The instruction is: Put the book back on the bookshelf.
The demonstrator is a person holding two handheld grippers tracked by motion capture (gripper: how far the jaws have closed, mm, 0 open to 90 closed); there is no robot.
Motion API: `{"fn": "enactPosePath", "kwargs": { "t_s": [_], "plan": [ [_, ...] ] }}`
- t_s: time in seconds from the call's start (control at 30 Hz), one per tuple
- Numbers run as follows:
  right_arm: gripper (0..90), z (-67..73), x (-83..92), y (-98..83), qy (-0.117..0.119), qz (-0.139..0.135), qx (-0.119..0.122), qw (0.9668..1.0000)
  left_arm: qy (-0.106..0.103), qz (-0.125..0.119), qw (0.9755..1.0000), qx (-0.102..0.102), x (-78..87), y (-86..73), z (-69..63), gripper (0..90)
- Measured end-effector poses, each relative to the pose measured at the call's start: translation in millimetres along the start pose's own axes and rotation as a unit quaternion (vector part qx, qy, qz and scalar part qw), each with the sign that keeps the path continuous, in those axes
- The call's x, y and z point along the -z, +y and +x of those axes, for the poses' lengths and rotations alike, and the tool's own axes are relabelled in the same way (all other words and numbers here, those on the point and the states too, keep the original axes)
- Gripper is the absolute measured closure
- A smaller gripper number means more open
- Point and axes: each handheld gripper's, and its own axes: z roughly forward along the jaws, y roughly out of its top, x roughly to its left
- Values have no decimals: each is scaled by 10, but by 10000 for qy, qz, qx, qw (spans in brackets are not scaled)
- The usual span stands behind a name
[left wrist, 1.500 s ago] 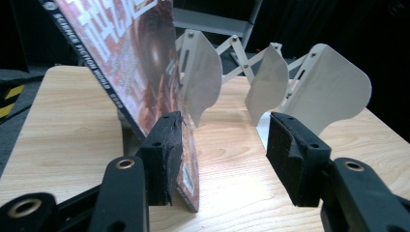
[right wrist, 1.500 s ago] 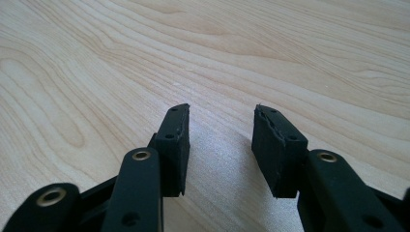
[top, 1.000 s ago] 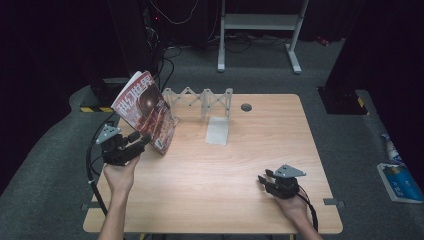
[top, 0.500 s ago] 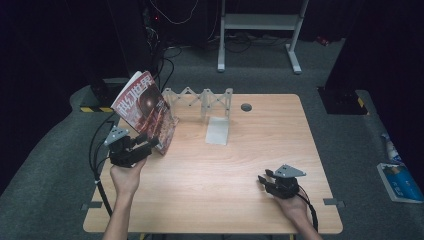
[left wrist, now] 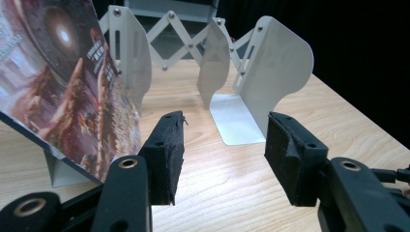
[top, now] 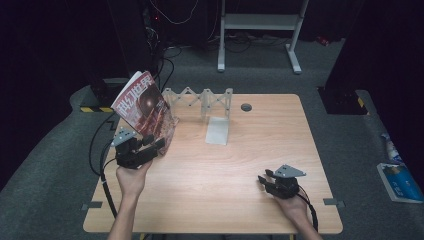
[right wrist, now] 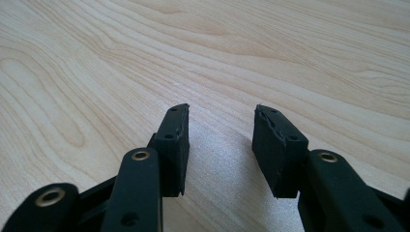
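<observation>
**Magazine set in the rack, left gripper backing off**

Nearest the person, the right gripper [top: 265,182] rests on the table [top: 240,210] with its jaws apart and nothing between them. Farther left, the left gripper [left wrist: 225,145] is open and empty just beside the magazine [top: 143,106]. The magazine leans tilted in the left end slot of the folding rack [top: 202,100], so placing looks done; only straightening may remain. Compared with a second ago, the left gripper sits lower and slightly back from the cover.
</observation>
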Motion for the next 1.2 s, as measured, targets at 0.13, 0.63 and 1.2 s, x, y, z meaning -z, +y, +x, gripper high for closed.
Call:
{"fn": "enactPosePath", "kwargs": {
  "t_s": [0.13, 0.63, 1.2],
  "plan": [
    [571, 0, -1, 0, 0, -3, -1, 10000, -55, 37, 10000, -28, -14, -8, -39, 484],
    [571, 0, -1, 0, 1, -2, 2, 10000, -252, 204, 9994, -149, -105, -91, -166, 485],
    [571, 1, -1, 0, -2, -2, 2, 10000, -493, 290, 9982, -159, -246, -162, -283, 493]
  ]
}}
